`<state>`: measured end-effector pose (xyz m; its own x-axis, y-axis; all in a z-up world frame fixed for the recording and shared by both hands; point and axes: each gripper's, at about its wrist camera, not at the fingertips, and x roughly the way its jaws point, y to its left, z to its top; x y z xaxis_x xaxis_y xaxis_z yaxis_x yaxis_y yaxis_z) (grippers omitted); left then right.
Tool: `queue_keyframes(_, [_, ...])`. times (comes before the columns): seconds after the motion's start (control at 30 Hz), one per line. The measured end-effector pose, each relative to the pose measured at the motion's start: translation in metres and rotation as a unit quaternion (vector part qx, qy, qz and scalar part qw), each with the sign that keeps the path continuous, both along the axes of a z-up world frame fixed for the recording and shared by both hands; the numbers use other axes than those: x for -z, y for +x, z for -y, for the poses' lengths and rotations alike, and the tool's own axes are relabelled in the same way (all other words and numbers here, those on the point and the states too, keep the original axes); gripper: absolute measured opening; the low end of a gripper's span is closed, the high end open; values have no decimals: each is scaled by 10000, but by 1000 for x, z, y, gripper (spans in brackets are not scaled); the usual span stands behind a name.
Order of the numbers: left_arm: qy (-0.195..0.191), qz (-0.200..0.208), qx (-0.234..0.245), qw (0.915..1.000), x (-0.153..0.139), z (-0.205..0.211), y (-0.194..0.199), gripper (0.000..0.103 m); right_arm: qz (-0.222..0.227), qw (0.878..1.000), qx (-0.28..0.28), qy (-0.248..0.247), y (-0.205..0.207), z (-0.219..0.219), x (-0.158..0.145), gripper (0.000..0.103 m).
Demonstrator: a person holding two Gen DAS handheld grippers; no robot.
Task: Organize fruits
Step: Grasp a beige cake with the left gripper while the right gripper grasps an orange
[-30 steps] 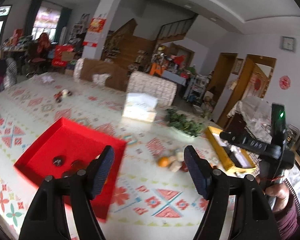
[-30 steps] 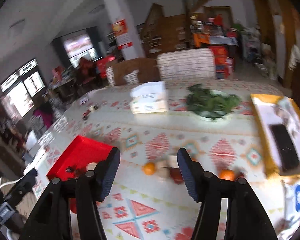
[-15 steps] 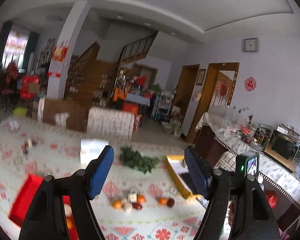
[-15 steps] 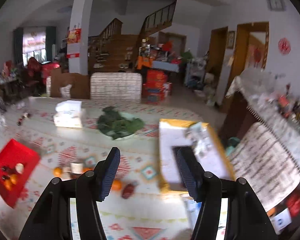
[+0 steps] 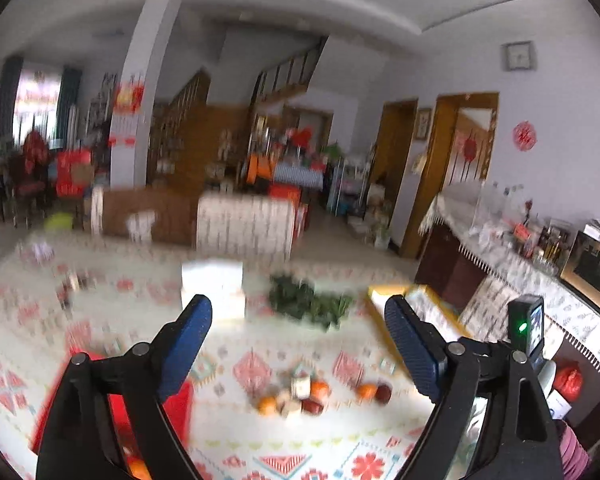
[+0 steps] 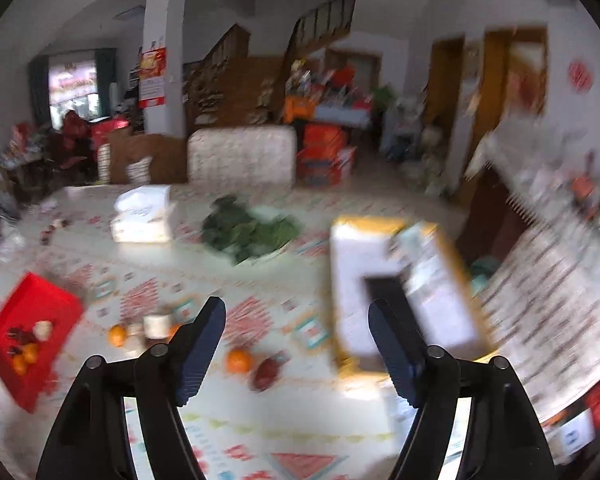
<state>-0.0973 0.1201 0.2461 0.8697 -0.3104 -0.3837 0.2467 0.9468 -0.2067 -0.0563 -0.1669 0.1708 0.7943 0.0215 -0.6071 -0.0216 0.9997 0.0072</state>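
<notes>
Nothing is held in the left gripper (image 5: 298, 344): its blue pads are being spread wider over the patterned table (image 5: 228, 436), and only air is seen between them. The same is true of the right gripper (image 6: 296, 340), whose jaws are likewise opening with no fruit between them. Both are raised above the tabletop and are kept apart from every fruit.

Below and beyond the right gripper, an orange (image 6: 239, 361) and a dark red fruit (image 6: 266, 373) are seen lying side by side on the cloth, near the table's near edge and just beside the yellow tray (image 6: 364, 364) toward the right edge. A little further toward the left edge, a small cluster (image 5: 296, 396) of oranges, red fruits and pale items is gathered, with one more orange (image 6: 117, 335) at its left end.

At the left edge the red tray (image 6: 36, 312) is found, and some fruit has already been placed in it: two or three oranges, something dark red and a pale round piece (image 6: 43, 329). The blur does not allow an exact count.

The task is therefore judged to be partly done. Several pieces have been collected in the red tray, while the loose pair and the cluster are left to be picked up and carried over. A tissue box (image 6: 144, 216) and a pile of leafy greens (image 6: 248, 232) toward the far edge are not taken to be part of the sorting.
</notes>
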Motion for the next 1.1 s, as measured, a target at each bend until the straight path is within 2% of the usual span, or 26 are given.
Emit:
queue_keyframes(0.07, [-36, -410, -31, 9991, 30, -1, 19, 88, -345, 9986, -249, 315, 11, -2, 22, 77])
queue_keyframes(0.13, [27, -814, 65, 9967, 66, 2, 37, 86, -618, 9963, -413, 423, 19, -9, 43, 67])
queue_keyframes(0.2, [137, -1121, 180, 9934, 98, 9, 51, 63, -897, 9929, -536, 575, 29, -16, 67, 63])
queue_keyframes(0.23, [207, -1320, 280, 9906, 112, 13, 57, 42, -982, 9914, -556, 664, 33, -18, 76, 62])
queue_keyframes(0.27, [244, -1547, 403, 9868, 131, 16, 64, 35, -1046, 9899, -580, 756, 37, -19, 83, 62])
queue_keyframes(0.4, [287, -1938, 583, 9789, 175, 29, 76, 35, -1255, 9840, -634, 1096, 58, -21, 107, 62])
queue_keyframes(0.57, [573, -2003, 767, 9750, 205, 56, 85, 35, -1355, 9856, -577, 835, 80, -30, 127, 62])
queue_keyframes(0.83, [861, -2184, 832, 9685, 227, 73, 110, 35, -1302, 9893, -581, 295, 90, -36, 142, 62])
queue_keyframes(0.9, [848, -2241, 773, 9678, 232, 72, 113, 29, -1269, 9897, -622, 222, 90, -37, 143, 62])
queue_keyframes(1.1, [670, -2222, 697, 9702, 230, 63, 113, 27, -1236, 9902, -645, 82, 92, -38, 146, 59])
